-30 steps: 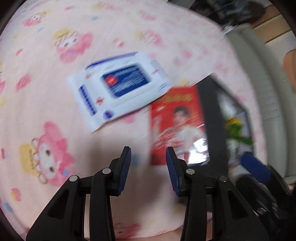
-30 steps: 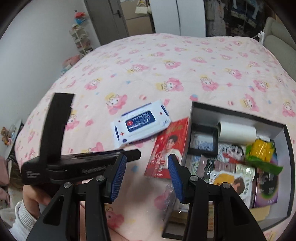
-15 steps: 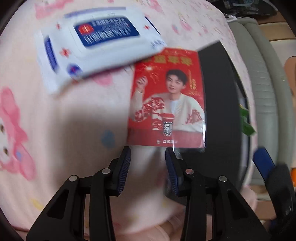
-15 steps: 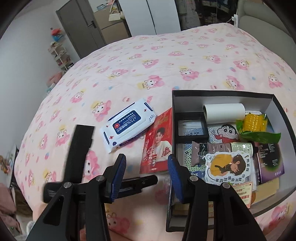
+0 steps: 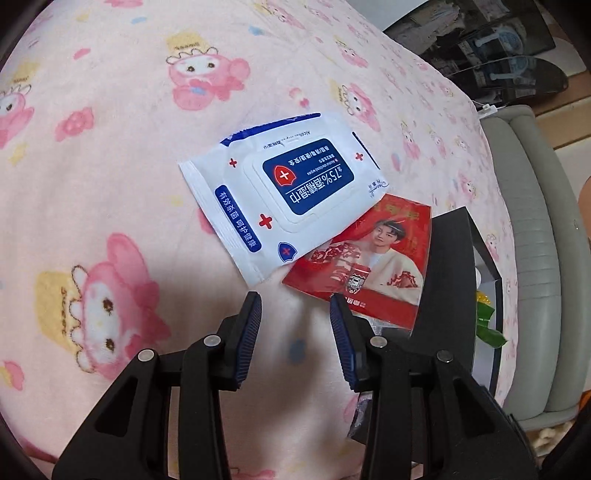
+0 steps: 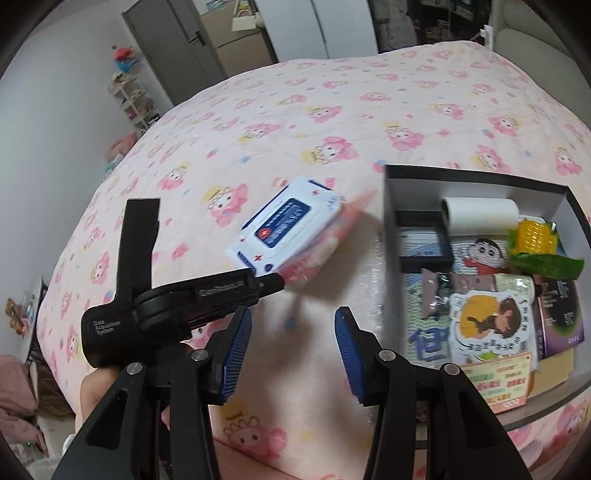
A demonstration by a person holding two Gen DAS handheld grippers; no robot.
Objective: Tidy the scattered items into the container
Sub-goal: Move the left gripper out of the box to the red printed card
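The left gripper [image 5: 295,314] and right gripper [image 6: 293,341] both stand parted, grasping nothing. The wipes pack [image 5: 286,194] overlaps the red card [image 5: 380,266] on the bedspread [image 5: 110,147], beside the black box [image 6: 386,206].

I am working in a home bedroom. A bed with a pink cartoon-print cover [image 6: 332,122] fills the view, bordered by a grey padded headboard [image 5: 532,258]. Behind it stand a grey door [image 6: 166,48], white wardrobe doors [image 6: 314,26] and a small shelf rack [image 6: 129,96].
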